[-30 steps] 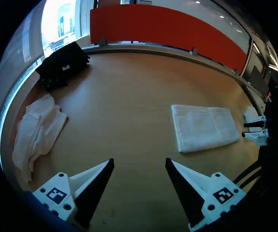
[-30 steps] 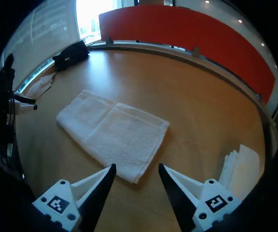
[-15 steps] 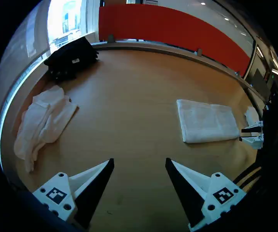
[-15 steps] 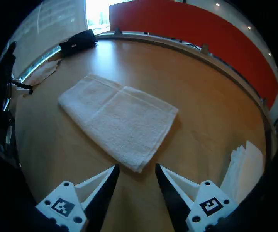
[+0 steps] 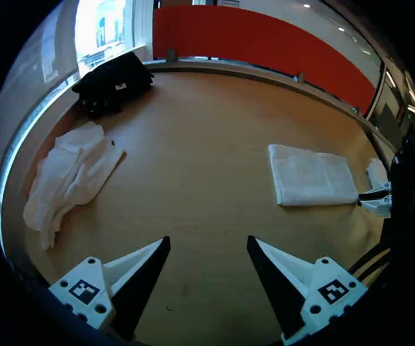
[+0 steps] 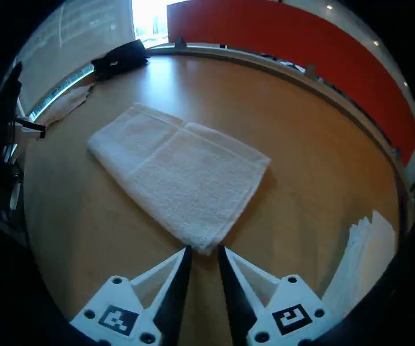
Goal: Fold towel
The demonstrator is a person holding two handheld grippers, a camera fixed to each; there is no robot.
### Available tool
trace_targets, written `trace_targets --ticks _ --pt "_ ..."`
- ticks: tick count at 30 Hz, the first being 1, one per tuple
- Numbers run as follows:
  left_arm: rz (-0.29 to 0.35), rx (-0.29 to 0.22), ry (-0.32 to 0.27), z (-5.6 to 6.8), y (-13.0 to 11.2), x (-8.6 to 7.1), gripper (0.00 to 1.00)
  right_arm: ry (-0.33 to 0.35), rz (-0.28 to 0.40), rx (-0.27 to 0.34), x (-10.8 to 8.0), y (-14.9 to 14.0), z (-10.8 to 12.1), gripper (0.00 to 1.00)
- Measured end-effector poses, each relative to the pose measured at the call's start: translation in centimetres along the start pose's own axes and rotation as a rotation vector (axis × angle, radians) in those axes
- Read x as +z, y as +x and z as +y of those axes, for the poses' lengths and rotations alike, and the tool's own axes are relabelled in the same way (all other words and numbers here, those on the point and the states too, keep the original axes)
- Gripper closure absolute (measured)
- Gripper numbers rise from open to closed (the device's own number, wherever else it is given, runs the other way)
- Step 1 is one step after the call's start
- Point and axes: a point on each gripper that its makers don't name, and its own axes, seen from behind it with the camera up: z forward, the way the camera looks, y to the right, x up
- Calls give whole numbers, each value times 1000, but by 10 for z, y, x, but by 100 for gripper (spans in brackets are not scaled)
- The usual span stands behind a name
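Note:
A white towel [image 6: 178, 173], folded into a rectangle, lies flat on the wooden table [image 6: 311, 167]. My right gripper [image 6: 203, 249] is low at its near corner, and that corner sits between the fingertips. The jaws are narrow but still apart, and the cloth shows no pinch. From the left gripper view the same towel [image 5: 310, 182] lies to the right, with the right gripper [image 5: 376, 200] at its far end. My left gripper [image 5: 207, 239] hovers open over bare wood with nothing between its fingers. In the right gripper view the left gripper [image 6: 27, 123] appears far off at the left.
A crumpled white towel [image 5: 72, 173] lies at the table's left side, with a black bag [image 5: 112, 81] behind it by the window. A stack of folded white cloths [image 6: 363, 254] sits at the right edge. A red panel [image 5: 265, 43] lines the back.
My right gripper moved down to the towel's near corner and its fingers narrowed from wide to a small gap. The left gripper drifted slightly, staying open.

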Motion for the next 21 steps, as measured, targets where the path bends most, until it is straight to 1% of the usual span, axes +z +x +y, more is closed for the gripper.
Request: trace_targets --ticks 3,11,14,17,21 --pt "-1 -2 2 -2 -1 -1 1 1 -5 -7 1 -2 0 80" --pt "-6 3 7 -4 -5 -2 1 -3 -10 -7 3 -3 1 82" --pt "-6 2 7 -4 -5 -2 1 3 -11 -6 4 -3 1 89" --pt "-5 2 5 -3 -5 -3 1 3 -13 -4 4 -3 1 95" --pt "-3 2 4 -3 -5 -4 1 -1 -10 -10 4 -1 1 97"
